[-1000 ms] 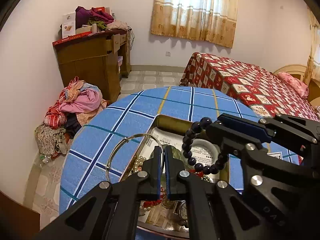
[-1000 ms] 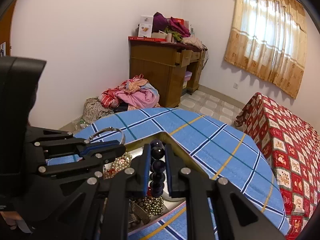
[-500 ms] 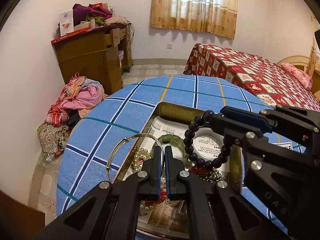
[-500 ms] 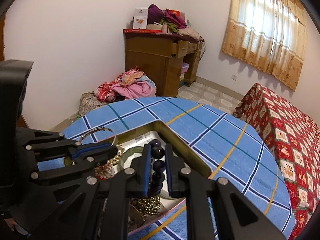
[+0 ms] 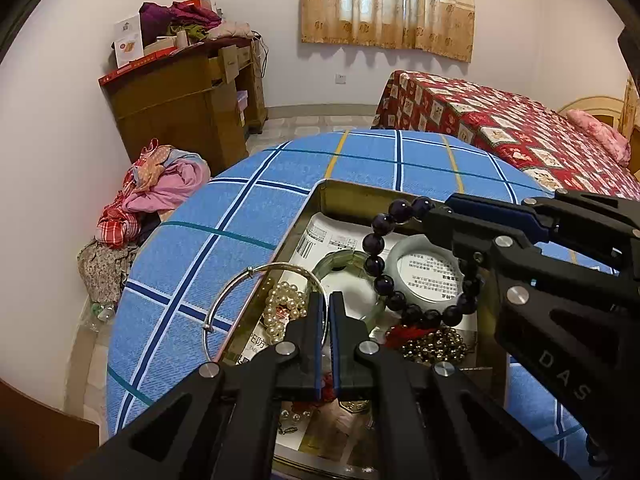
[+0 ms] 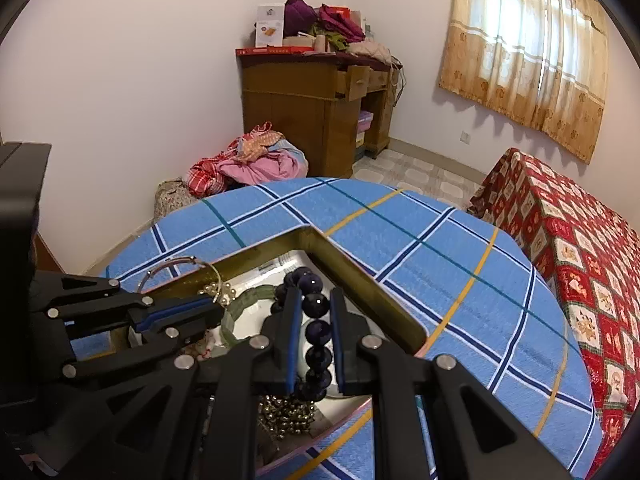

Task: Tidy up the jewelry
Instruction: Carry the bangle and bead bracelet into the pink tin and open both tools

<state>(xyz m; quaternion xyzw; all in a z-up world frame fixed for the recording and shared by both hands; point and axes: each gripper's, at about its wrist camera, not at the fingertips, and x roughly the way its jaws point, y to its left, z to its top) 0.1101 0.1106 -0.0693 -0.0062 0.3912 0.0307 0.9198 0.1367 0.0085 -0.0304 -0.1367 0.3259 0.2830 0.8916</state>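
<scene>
An open gold tin box (image 5: 360,194) (image 6: 360,276) full of jewellery sits on the blue checked tablecloth (image 5: 224,240). My left gripper (image 5: 326,299) (image 6: 216,310) is shut on a thin silver bangle (image 5: 249,269) (image 6: 186,259), which hangs over the box's left rim. My right gripper (image 6: 314,298) (image 5: 438,216) is shut on a dark purple bead bracelet (image 5: 375,266) (image 6: 316,304), whose loop dangles above the box. Inside lie a green jade bangle (image 5: 344,260), a pale bangle (image 5: 400,248), a pearl bracelet (image 5: 282,304) and gold beads (image 5: 436,344) (image 6: 286,412).
Beyond the round table stand a wooden desk (image 5: 180,108) piled with clothes and boxes, a heap of clothes (image 5: 160,188) on the floor, and a bed with a red patterned quilt (image 5: 500,132). A curtained window (image 5: 388,4) is on the far wall.
Both grippers have sunk toward the box with their bracelets still held. The box and its contents look nearer and larger.
</scene>
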